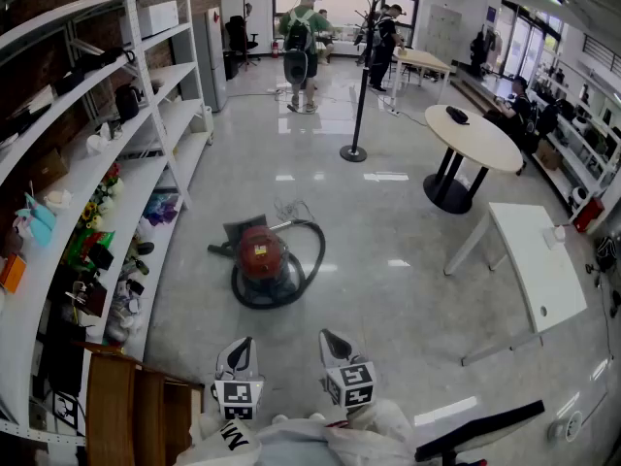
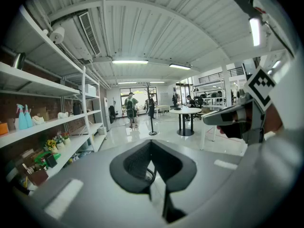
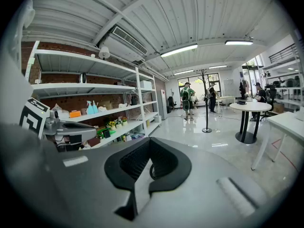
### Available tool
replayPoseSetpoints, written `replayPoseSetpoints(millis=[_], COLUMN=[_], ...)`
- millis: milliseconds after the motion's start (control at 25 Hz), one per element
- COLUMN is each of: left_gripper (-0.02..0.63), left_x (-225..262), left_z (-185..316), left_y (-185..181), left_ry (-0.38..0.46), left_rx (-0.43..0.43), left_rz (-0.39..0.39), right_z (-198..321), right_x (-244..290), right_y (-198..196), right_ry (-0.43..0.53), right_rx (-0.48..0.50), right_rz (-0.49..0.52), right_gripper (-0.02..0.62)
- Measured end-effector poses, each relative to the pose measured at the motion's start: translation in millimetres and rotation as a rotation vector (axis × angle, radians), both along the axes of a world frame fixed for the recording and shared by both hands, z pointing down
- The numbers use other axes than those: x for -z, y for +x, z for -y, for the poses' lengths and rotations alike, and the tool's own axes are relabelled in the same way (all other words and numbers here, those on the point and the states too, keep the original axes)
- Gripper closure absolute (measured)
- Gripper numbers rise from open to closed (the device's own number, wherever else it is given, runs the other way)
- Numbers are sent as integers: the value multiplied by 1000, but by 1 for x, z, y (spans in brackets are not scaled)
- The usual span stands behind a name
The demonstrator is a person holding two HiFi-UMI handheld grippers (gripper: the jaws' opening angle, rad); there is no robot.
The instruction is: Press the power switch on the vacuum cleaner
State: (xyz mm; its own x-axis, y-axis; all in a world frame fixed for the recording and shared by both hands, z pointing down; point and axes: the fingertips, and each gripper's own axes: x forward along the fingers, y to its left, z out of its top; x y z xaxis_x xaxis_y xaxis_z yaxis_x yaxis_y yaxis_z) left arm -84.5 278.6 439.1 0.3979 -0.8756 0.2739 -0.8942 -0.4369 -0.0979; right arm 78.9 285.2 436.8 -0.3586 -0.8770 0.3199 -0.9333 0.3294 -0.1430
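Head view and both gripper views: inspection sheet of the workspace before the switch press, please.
Surface: glossy grey floor, ceiling lights reflected in it.
Job's things: red vacuum cleaner sits on the floor ahead of both grippers, untouched; its power switch cannot be made out.
Clutter: shelving at left, loaded with spray bottles, flowers and boxes.
Grippers: left gripper and right gripper both shut, nothing between the jaws, held short of the vacuum cleaner.
Cables: black hose looped round the vacuum cleaner; pale cord loose on the floor behind it.
Surroundings: round table, white table, coat stand, people standing at the far end.
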Motion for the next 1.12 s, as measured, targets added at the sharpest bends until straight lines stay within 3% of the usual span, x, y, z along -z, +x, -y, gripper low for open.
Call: replayPoseSetpoints(millis=[560,1120], left_gripper=[606,606], left_x=[-2,-32], left_z=[-9,-15], left_y=[-3,12], left_ry=[-11,-4], left_rx=[24,58], left_rz=[8,20], right_z=[-6,-10], right_x=[-1,-12], right_y=[-4,26], right_ry=[-7,-18], right_rx=[40,39], right_rz=[27,58], right_gripper=[595,595])
